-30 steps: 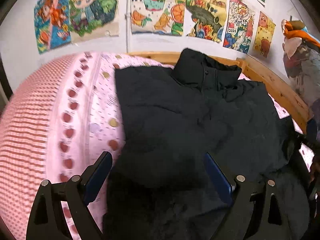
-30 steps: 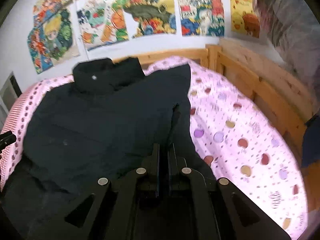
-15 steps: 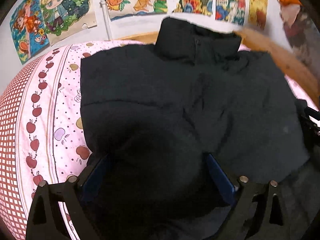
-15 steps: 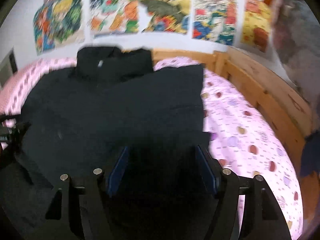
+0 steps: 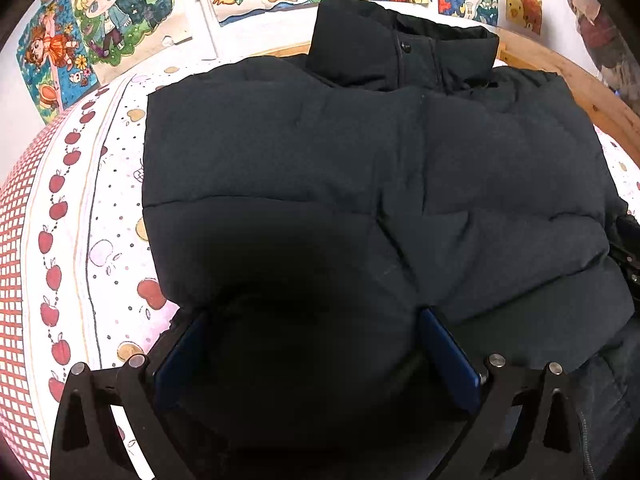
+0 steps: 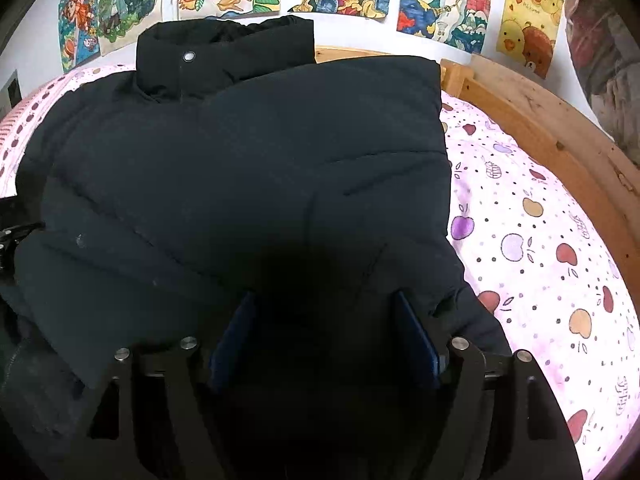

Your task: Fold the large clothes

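Note:
A black padded jacket (image 5: 360,184) lies flat on the bed with its collar at the far end; it also fills the right wrist view (image 6: 248,168). Both sides look folded in over the middle. My left gripper (image 5: 316,344) is open, its blue pads either side of the jacket's near left part. My right gripper (image 6: 324,332) is open over the jacket's near right part. Dark cloth sits between the fingers of each; whether the pads touch it is unclear.
The jacket lies on a pink apple-print bed sheet (image 6: 540,248) inside a wooden bed frame (image 6: 552,120). A wall with colourful drawings (image 5: 120,20) stands behind the bed. The other gripper's edge shows at the right (image 5: 628,248).
My right gripper was shut on the jacket and has opened. Both grippers have moved forward and lower over the jacket, which now looks closer.

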Tool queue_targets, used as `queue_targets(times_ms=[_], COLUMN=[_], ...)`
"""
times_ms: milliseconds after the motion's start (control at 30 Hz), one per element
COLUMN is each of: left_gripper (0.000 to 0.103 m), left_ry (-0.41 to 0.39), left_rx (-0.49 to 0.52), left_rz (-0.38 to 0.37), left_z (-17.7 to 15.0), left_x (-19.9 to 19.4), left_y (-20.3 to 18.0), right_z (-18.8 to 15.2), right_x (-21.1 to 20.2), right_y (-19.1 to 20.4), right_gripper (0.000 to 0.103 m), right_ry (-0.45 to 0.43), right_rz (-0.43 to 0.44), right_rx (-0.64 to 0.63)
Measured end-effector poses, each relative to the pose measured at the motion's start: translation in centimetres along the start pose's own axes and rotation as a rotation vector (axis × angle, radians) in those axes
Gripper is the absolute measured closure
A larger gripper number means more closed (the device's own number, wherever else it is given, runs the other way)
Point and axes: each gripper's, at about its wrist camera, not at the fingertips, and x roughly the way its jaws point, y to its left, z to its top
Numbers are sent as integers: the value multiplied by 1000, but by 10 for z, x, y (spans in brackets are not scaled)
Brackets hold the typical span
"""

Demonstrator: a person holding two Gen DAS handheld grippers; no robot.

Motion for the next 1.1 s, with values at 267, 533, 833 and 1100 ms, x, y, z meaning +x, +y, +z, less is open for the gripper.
queue_targets(times_ms=[267,533,833,1100], left_gripper=[0,0,0,0], left_ry=[-92,-207,-309,-346], left_rx=[-114,-175,-150,-131], left_rz=[-58,-149,-150,-125], left_z=[3,-3,18,56], left_x=[-67,-148,-213,-230], left_y=[16,14,20,36], right_z=[1,-9,12,53], right_x=[-47,-104,-160,-187], right_y=[-12,-29,-42,-36], right_gripper=[26,21,17,16], right_ry=[-64,-129,-223,-247], right_rz=[47,125,128,119], right_rx=[58,122,142,141])
